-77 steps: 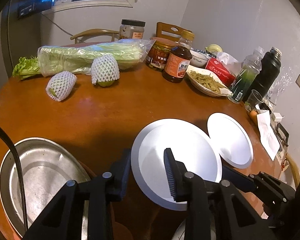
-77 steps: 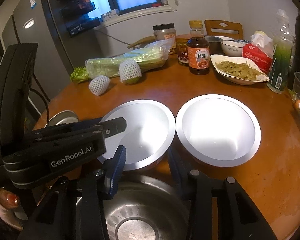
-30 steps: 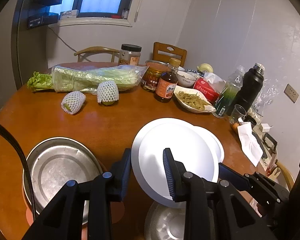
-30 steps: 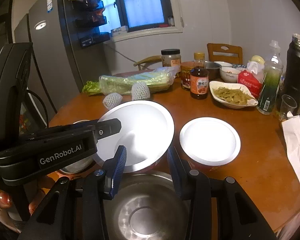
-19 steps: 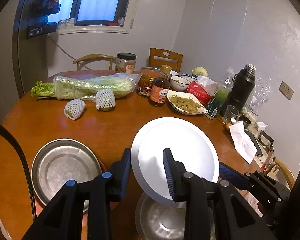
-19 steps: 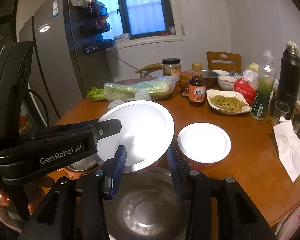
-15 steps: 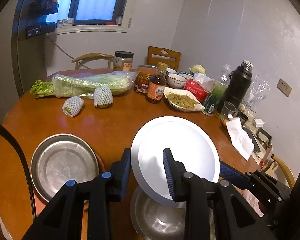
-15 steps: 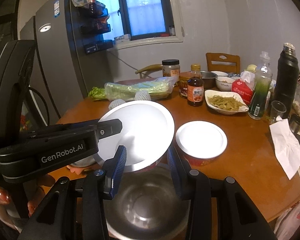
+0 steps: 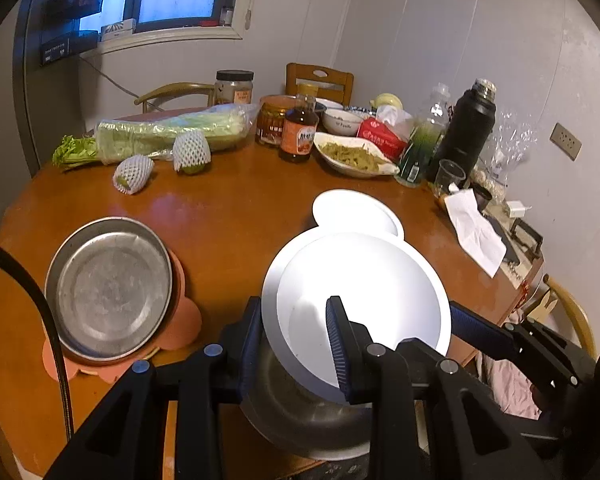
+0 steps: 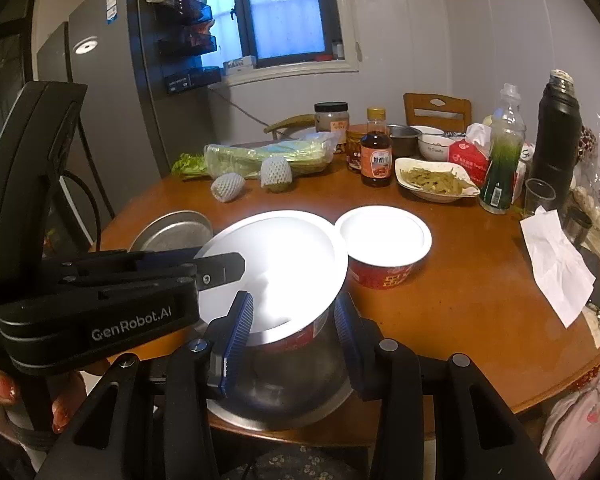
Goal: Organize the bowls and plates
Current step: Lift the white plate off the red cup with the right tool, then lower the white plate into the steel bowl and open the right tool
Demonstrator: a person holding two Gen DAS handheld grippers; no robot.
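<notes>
Red large bowl point(image 10: 276, 264) now overhangs steel bowl point(image 10: 284, 392).

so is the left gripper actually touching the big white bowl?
Touching. The left wrist view shows the left gripper closed on the near rim of the large white bowl, one jaw inside the bowl and one outside.

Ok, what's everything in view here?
large white-lined red bowl: one, in left jaws
small white-lined red bowl: one, on round brown wooden table
steel bowl: one, silver, in right jaws, below large bowl
steel plate: one, silver, on pink mat
net-wrapped fruit: two, white, far left
bagged greens: one, green, behind fruit
sauce bottle: one, brown, far middle
dish of food: one, white, beside bottle
flask: one, black, far right
left gripper, right gripper: black and blue, foreground
hand: one, behind left gripper
</notes>
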